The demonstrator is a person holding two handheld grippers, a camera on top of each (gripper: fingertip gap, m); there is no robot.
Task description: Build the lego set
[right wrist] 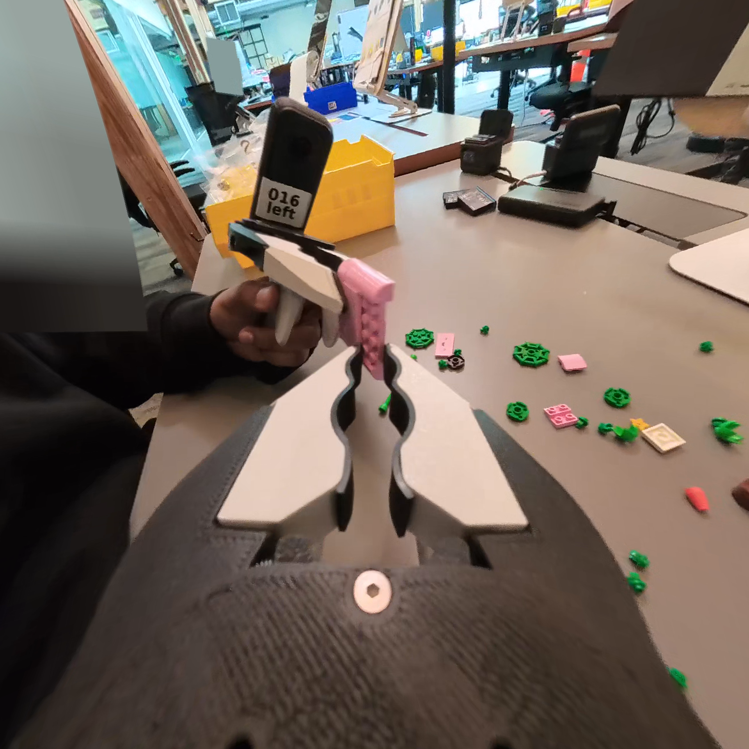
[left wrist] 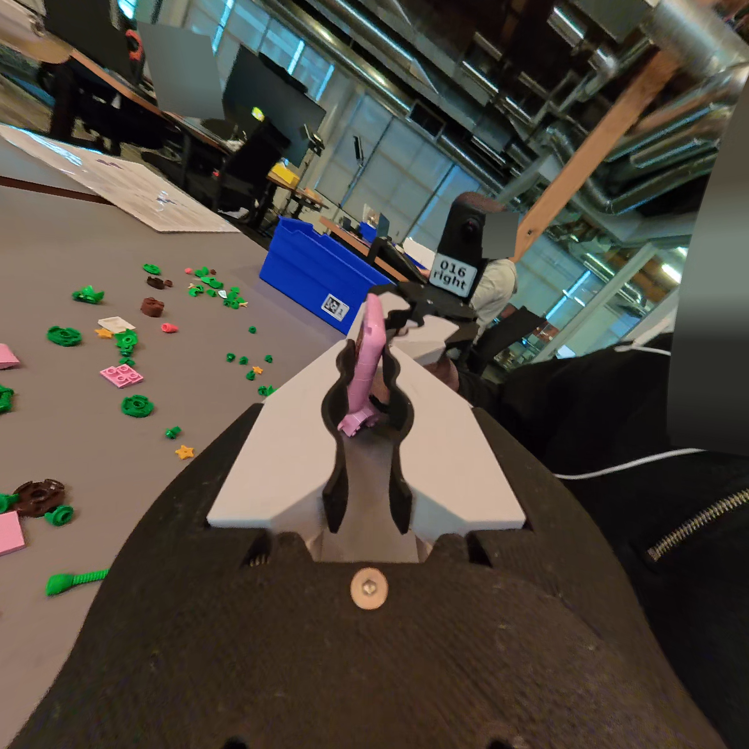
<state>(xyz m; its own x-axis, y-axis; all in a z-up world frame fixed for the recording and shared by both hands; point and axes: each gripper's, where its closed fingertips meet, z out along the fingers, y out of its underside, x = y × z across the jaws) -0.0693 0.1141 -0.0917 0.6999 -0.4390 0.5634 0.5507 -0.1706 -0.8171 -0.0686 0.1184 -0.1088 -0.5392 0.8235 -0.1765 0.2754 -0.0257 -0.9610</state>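
We see a white label [left wrist: 450, 276] with black print on the black camera [left wrist: 464, 231] in the left wrist view, and a like label [right wrist: 283, 204] on the camera [right wrist: 296, 138] in the right wrist view. A white sticker [left wrist: 335, 307] with a square code sits on the blue bin [left wrist: 320, 275], and another sticker [right wrist: 332, 106] is on the far blue bin [right wrist: 330, 95]. The print on the open booklet [left wrist: 121, 182] is too blurred for us to read.

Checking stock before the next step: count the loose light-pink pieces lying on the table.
3. A flat tile leftmost, a sloped piece to its right, a studded plate nearer the camera. More may hide behind the right claw, shut on the pink assembly.
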